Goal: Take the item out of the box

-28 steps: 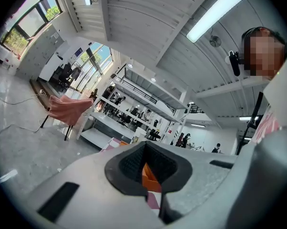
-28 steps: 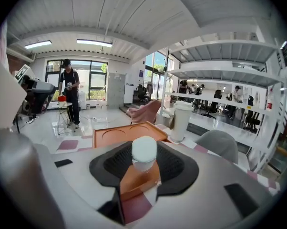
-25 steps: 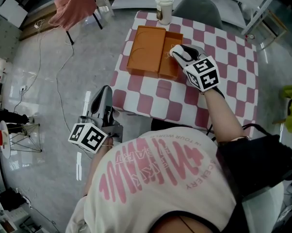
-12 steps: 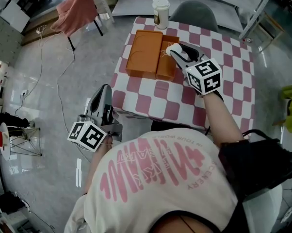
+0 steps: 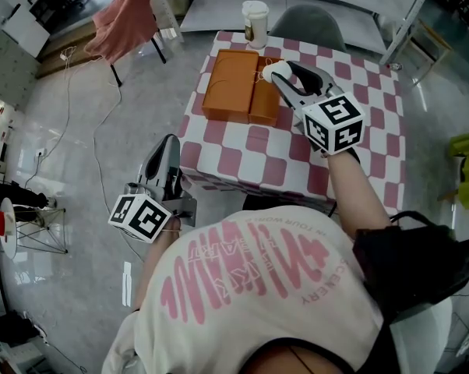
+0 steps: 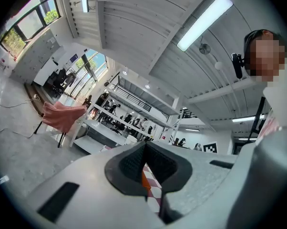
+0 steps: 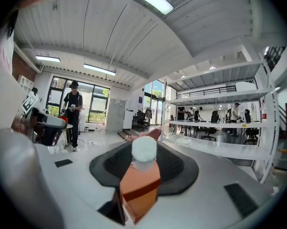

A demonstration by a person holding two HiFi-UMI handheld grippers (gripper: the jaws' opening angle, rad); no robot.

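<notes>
**Head view.** An open orange box (image 5: 230, 92) lies on the checked surface (image 5: 250, 158), and a lidded cup (image 5: 255, 22) stands just beyond the box. The right gripper (image 5: 277, 75) hangs above the box's right part. Its jaws are clamped on a small white item (image 5: 270, 69), which is raised clear of the box. The left gripper (image 5: 169, 145) is well apart from the box, off the near left edge of the surface and over the floor.

**Left gripper view.** The jaws are drawn together and hold nothing. Only a sliver of the orange box and the checked surface shows through the slit between them.

**Right gripper view.** The jaws stand part-way apart and press on the round white item at their tips. The orange box shows below the item, between the jaws. A person (image 7: 73, 113) stands far beyond the box, at the left.
</notes>
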